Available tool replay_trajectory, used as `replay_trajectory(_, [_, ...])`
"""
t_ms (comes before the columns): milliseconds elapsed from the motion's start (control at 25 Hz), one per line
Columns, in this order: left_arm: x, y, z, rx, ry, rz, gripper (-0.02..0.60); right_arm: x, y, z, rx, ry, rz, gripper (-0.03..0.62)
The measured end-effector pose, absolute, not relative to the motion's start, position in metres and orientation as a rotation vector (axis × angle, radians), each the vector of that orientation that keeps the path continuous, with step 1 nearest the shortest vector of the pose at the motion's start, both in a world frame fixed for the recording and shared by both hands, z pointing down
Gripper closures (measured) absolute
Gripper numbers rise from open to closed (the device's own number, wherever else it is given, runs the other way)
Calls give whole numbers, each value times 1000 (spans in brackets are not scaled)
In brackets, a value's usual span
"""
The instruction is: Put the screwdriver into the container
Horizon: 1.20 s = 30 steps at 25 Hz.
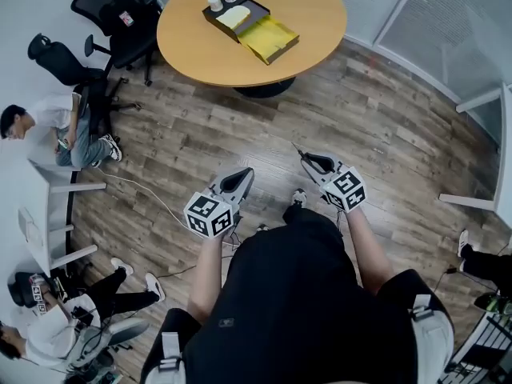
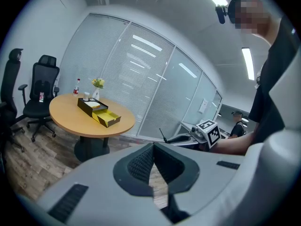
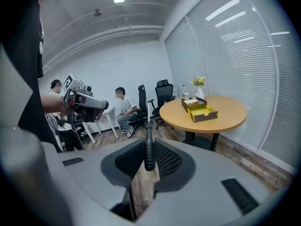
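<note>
- The right gripper [image 3: 146, 142] clamps a black-handled, thin-shafted screwdriver [image 3: 149, 150].
- The left gripper [image 2: 153, 147] is closed on nothing.
- The open black-and-yellow container [image 1: 250, 26] sits on a round wooden table [image 1: 312, 22], well apart.

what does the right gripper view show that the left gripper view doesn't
Only the right gripper view: the screwdriver clamped upright between the jaws of the right gripper, and a seated person by the far wall.
Only the left gripper view: the left gripper with its jaws shut on nothing, and a standing person far back at the right.
Both: the round table carrying the black and yellow container, with office chairs beside it.
</note>
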State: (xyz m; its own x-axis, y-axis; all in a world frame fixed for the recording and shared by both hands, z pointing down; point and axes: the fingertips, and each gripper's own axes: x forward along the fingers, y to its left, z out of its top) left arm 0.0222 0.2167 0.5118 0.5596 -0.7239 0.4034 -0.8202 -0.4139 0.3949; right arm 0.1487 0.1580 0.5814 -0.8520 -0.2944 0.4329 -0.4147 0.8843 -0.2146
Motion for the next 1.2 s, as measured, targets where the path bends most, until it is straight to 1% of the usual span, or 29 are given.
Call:
replay_trajectory(240, [19,198,517,2181,-1298,239,577,149,129,583,464,-2681,429,537])
replay_trajectory(480, [36,166,511,2212,-1315,212,577,159,99,584,444,-2686,407,537])
replay_trajectory(600, [27,152,508,2201,-1317,177,577,160,89,580,449,-2688,394,537])
replay_trajectory(720, [16,145,508,2215,-1332,225,577,158,87,579,461,-2683,403,537])
replay_trajectory(960, [2,148,530,2178,-1284,219,577,147,91,587,479,-2640,424,537])
replay_trajectory(1200, [-21,124,528,2239,-1187,226,577,120,76,587,568,-2613,444,537])
